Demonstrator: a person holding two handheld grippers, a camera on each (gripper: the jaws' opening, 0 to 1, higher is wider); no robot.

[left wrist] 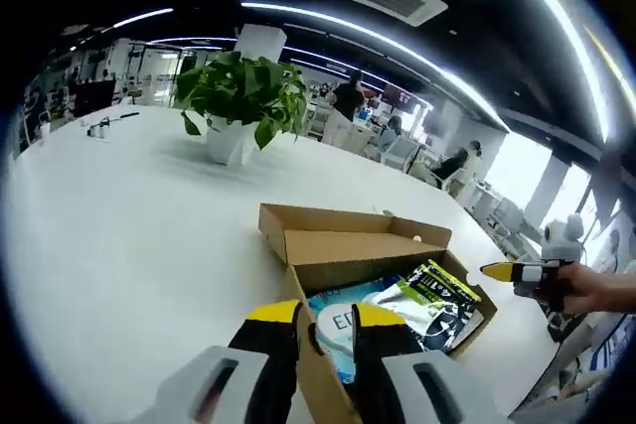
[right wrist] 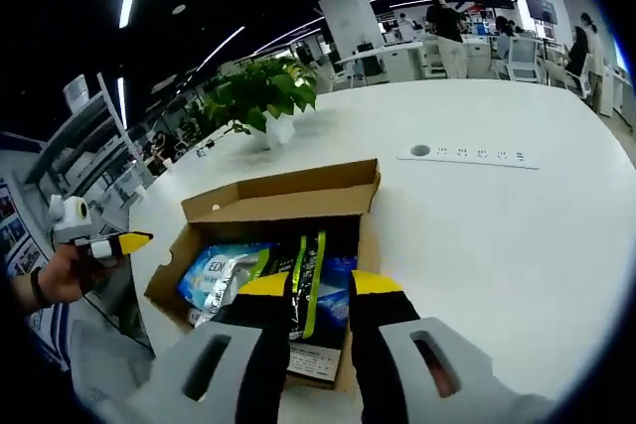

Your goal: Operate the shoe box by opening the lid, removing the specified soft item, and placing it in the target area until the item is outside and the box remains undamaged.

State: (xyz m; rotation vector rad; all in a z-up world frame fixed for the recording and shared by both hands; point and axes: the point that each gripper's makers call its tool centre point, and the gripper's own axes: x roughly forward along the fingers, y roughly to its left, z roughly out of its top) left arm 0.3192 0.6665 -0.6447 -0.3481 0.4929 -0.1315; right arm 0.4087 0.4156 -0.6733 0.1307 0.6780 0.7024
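Note:
A brown cardboard shoe box (left wrist: 383, 250) stands on the white table with its lid (left wrist: 348, 217) folded back. Inside lie a blue and white soft packet (left wrist: 333, 300) and a black and yellow-green packet (left wrist: 437, 290). My left gripper (left wrist: 325, 320) hovers at the box's near corner, its jaws a narrow gap apart with nothing held. From the opposite side, the box (right wrist: 169, 290), lid (right wrist: 288, 191), blue packet (right wrist: 219, 270) and black packet (right wrist: 308, 275) lie under my right gripper (right wrist: 319, 290), likewise slightly apart and empty. Each gripper appears hand-held beside the box: right gripper (left wrist: 512, 272), left gripper (right wrist: 114, 243).
A potted green plant (left wrist: 243, 96) (right wrist: 263, 91) stands on the table (left wrist: 119, 225) beyond the box. A socket strip (right wrist: 467, 154) is set into the tabletop on the right. People and office chairs sit far behind. The table edge runs close to the box.

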